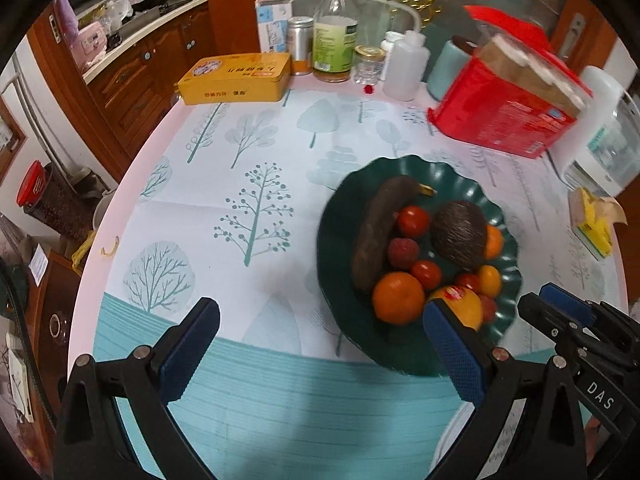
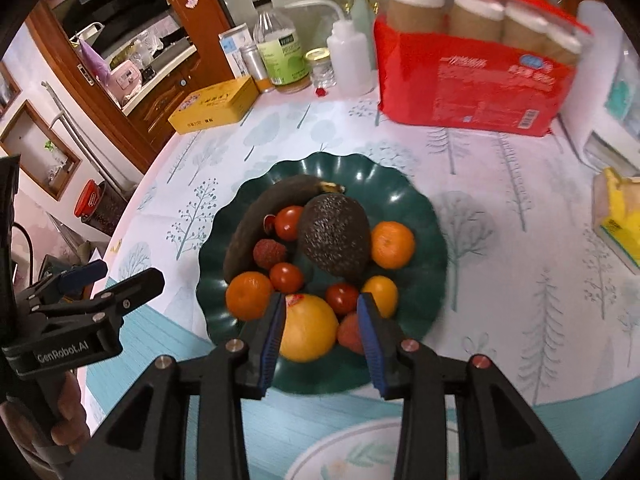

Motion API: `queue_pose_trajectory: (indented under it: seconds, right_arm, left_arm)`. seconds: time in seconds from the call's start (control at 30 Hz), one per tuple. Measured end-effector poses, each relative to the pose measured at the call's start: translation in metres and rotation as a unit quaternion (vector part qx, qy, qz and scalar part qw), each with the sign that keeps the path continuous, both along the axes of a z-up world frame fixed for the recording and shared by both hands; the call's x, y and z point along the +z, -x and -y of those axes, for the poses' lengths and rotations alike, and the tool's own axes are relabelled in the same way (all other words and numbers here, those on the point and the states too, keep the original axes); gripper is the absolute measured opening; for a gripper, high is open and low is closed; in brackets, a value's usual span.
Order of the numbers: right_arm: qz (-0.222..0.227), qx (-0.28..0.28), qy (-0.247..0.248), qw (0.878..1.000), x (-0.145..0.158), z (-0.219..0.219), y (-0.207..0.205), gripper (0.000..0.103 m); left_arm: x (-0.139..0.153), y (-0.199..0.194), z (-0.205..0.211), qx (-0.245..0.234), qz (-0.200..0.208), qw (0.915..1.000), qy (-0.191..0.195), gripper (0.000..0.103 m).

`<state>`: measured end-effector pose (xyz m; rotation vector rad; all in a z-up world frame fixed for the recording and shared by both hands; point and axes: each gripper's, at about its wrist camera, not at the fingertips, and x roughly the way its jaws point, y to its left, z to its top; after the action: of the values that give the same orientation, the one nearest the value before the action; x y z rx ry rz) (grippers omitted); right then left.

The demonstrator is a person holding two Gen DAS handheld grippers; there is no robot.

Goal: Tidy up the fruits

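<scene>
Green plate [image 2: 424, 240] mid-table, piled with fruit. Blackened banana [image 2: 256, 224] along plate's left side, long axis near-to-far, stem tip pointing away. Right gripper [image 2: 322, 312] parted, straddling yellow orange [image 2: 308, 332], pads not pressing. Left gripper [image 1: 320, 332] wide apart, empty.

Round table [image 1: 248, 400], tree-print cloth. Wooden cabinets [image 1: 132, 76] beyond far left edge, cluttered white counter [image 2: 160, 76] on top; dim indoor light.

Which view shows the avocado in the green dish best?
The right wrist view: the avocado sits near the centre, sharp, its pebbled skin and whole outline clear in the green dish. The left wrist view shows it off to the right and motion-blurred, partly covering an orange behind.
</scene>
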<state>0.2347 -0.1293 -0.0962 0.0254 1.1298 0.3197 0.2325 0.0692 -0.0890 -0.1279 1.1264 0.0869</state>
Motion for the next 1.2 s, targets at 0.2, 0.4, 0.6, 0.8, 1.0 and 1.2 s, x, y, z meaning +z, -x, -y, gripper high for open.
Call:
queue_pose_trajectory:
  seconds: [0.2,0.4,0.6,0.8,1.0,1.2]
  right_arm:
    - [0.028,-0.016,-0.001,0.999,0.020,0.016,0.041,0.038]
    - [0.047,-0.031,0.003,0.998,0.034,0.029,0.088,0.038]
    - [0.051,-0.054,0.000,0.997,0.050,0.040,0.136,0.038]
    - [0.057,-0.070,0.003,0.996,0.067,0.049,0.179,0.038]
    - [0.060,-0.088,0.004,0.994,0.080,0.055,0.206,0.044]
    - [0.077,-0.114,0.009,0.990,0.096,0.060,0.223,0.054]
  left_arm:
    - [0.022,0.038,0.018,-0.024,0.024,0.9994,0.003,0.101]
    - [0.038,0.082,0.037,-0.049,0.034,0.9981,0.010,0.101]
    - [0.056,0.130,0.055,-0.074,0.045,0.9960,0.019,0.101]
    - [0.071,0.167,0.063,-0.082,0.060,0.9948,0.012,0.101]
    - [0.080,0.193,0.069,-0.079,0.068,0.9945,0.010,0.101]
    - [0.079,0.204,0.080,-0.083,0.064,0.9944,0.014,0.101]
